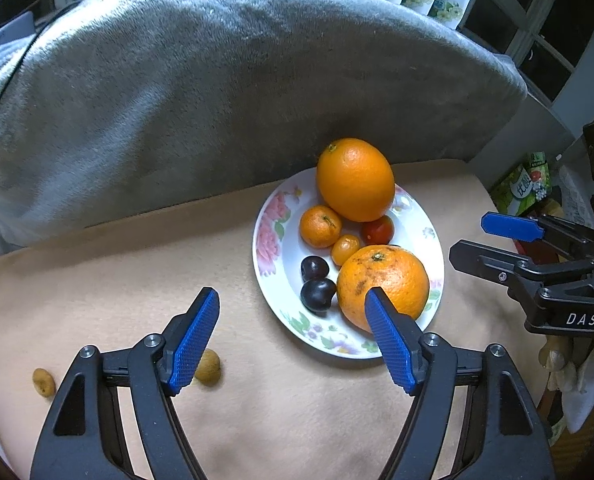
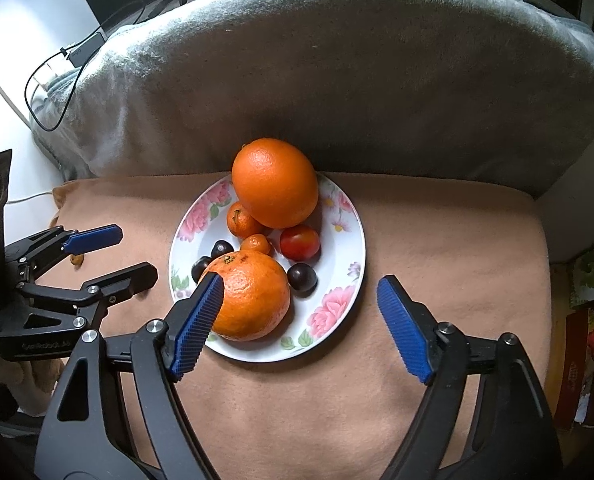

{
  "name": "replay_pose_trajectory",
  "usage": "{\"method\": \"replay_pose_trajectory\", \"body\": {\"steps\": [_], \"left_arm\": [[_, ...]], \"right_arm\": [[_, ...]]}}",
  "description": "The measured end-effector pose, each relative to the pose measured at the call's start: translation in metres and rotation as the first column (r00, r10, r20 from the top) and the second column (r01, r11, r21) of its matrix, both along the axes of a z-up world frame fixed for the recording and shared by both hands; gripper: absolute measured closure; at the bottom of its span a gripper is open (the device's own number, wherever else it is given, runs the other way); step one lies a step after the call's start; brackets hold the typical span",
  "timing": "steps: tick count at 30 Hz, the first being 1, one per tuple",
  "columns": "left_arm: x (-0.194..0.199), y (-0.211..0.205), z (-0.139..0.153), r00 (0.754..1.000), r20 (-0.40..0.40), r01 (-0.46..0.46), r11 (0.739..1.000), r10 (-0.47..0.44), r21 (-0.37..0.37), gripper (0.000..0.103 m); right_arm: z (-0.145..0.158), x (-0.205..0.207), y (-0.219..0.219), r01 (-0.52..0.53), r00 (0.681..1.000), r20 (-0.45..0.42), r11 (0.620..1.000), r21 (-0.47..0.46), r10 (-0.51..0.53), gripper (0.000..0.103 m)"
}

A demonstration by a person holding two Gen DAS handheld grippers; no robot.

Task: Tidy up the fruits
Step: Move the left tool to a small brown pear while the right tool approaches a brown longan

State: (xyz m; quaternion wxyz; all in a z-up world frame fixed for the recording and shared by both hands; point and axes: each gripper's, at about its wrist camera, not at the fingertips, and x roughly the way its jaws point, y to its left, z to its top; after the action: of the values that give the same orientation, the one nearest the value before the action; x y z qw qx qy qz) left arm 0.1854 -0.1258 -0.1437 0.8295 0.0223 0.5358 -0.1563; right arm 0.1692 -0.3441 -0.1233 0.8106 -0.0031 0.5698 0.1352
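White floral-rimmed ceramic plate on tan fleece blanket held oranges, plums, one tomato. Two small brown longans lay off-plate. Left gripper and right gripper: spread, empty.

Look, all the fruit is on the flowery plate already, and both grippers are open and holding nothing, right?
Not all of it. In the left wrist view two small brown fruits lie on the tan cloth, off the flowery plate. The rest is right: the left gripper and right gripper are both open and hold nothing.
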Motion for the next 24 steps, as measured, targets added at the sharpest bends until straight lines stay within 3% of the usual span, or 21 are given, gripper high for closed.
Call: {"method": "replay_pose_trajectory", "body": {"steps": [11,24], "left_arm": [[-0.007,0.004,0.009,1.000,0.024,-0.009,1.000,0.010,-0.005,0.027],[-0.019,0.024,0.025,0.998,0.053,-0.046,0.999,0.046,-0.006,0.027]], "right_arm": [[0.005,-0.003,0.006,-0.012,1.000,0.024,0.999,-0.044,0.013,0.021],[0.009,-0.012,0.022,-0.024,0.999,0.030,1.000,-0.019,0.025,0.021]]}}
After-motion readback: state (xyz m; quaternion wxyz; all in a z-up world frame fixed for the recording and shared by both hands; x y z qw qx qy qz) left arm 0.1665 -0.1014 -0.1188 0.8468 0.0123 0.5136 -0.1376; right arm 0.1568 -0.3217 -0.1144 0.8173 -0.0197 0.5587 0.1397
